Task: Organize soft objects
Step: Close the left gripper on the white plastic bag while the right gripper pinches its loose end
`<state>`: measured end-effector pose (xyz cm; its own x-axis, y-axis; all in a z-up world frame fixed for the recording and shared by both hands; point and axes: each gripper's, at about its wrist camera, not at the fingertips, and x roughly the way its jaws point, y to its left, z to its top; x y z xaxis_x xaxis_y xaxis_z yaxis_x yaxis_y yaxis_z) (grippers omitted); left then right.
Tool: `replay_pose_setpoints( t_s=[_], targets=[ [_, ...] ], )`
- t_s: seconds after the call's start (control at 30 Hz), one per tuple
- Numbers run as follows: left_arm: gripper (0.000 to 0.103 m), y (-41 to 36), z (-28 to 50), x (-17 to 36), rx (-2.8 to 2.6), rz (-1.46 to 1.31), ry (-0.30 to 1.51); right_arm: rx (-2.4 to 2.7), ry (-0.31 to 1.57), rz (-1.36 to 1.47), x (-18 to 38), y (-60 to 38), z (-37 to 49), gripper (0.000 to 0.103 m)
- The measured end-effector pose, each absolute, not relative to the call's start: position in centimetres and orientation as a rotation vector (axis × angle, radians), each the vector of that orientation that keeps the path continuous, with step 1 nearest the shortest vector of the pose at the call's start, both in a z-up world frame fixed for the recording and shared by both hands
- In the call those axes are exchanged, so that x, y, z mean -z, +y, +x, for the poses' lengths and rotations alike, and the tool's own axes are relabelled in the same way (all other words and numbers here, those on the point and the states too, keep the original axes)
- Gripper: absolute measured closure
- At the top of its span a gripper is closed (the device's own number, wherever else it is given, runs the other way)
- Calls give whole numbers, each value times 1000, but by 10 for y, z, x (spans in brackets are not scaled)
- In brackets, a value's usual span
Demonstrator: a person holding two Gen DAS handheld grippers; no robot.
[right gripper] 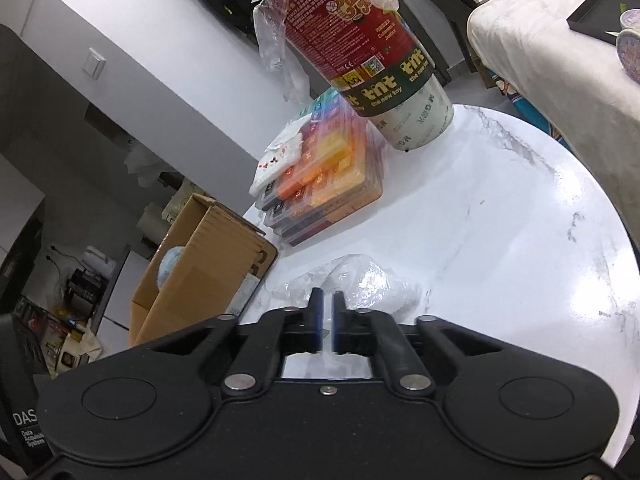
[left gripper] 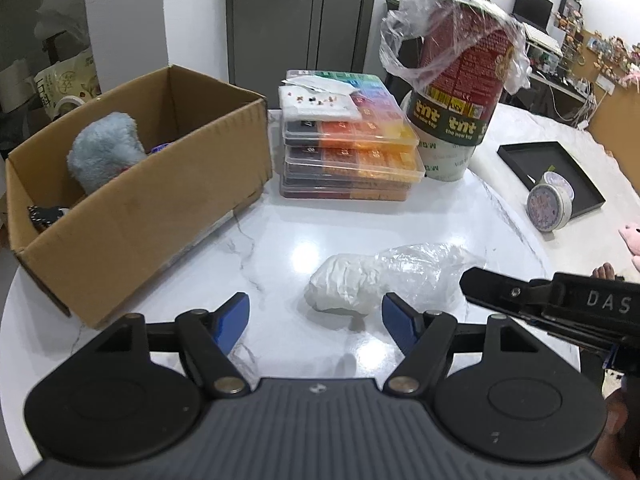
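Done: a fluffy blue toy (left gripper: pixel 105 151) sits in the cardboard box (left gripper: pixel 136 216) on your far left.
Left: the white soft bag (left gripper: pixel 372 280) lies on the table (left gripper: pixel 280 248), near you.
Left gripper (left gripper: pixel 316 314): tilted down, jaws wide, holding nothing.
Right gripper (right gripper: pixel 327 300): pinched tight on the bag's plastic.

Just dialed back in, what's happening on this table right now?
A person is working with two handheld grippers over a white bundle in clear plastic on the marble table. The right gripper has shut on the loose plastic at one end. The left gripper hangs open just short of the bundle. A fluffy grey toy already sits in the cardboard box.
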<state>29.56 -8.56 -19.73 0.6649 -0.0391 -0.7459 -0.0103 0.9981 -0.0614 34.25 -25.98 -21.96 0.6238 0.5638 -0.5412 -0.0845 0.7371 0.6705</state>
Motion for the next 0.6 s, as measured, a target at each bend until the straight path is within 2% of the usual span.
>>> replay_pose_setpoints(
  t_s=[0.33,0.47,0.5,0.57,0.6],
  targets=[
    [31,-101,309,212,35,-12,840,-341,808,573,208,-265,336,103],
    [31,-100,316,220,35,-21,841,-348,802,578,208,-265,338,90],
    [31,-100,317,221,36,-23,838,-346,805,581,209,-265,339,81],
    [31,-100,319,221,39,-21,832,-345,806,596,211,-265,339,72],
    [31,-100,321,221,41,-18,829,-343,807,595,212,-265,339,72]
  ],
)
